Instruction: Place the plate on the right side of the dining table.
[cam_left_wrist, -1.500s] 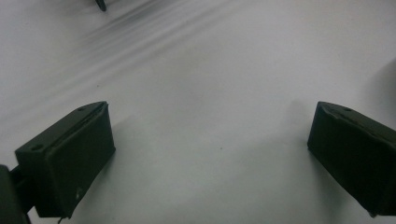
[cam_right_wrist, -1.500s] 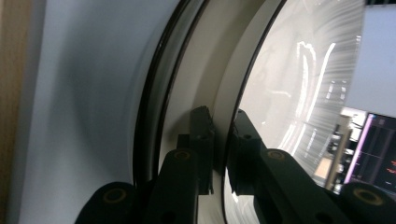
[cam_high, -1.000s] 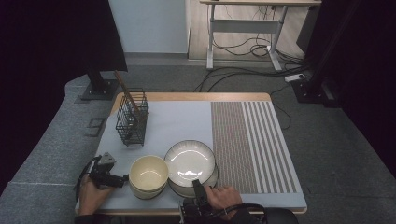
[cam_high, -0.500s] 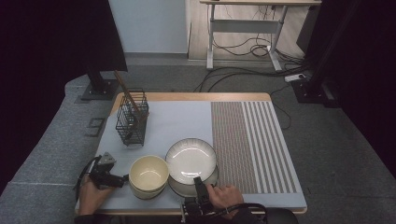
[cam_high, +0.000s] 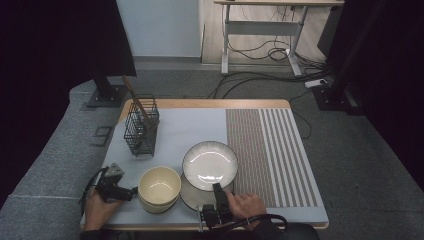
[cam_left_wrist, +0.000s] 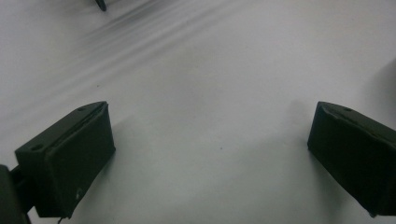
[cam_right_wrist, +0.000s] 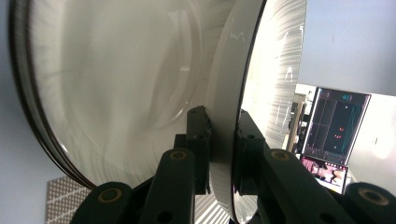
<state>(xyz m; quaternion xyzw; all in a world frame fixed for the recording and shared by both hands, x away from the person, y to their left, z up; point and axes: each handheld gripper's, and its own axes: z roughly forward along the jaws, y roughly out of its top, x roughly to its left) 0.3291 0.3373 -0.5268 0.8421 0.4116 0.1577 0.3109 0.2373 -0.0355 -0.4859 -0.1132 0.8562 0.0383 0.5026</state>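
Plate (cam_right_wrist: 140, 84) rim sits pinched in the right tongs (cam_right_wrist: 223, 149), while the left tongs (cam_left_wrist: 210, 154) gape wide over bare mat (cam_left_wrist: 210, 70).

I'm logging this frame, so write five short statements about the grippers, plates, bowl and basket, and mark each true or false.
1. The right gripper is clamped on the rim of the upper plate. True.
2. The left gripper holds the bowl. False: its jaws stand wide open over bare mat, with nothing between them.
3. A second plate lies under the lifted one. True.
4. The wire basket is empty. False: brown sticks stand in it, leaning out over its top.
5. The bowl sits on the striped part of the mat. False: it sits on the plain pale part, left of the plates.
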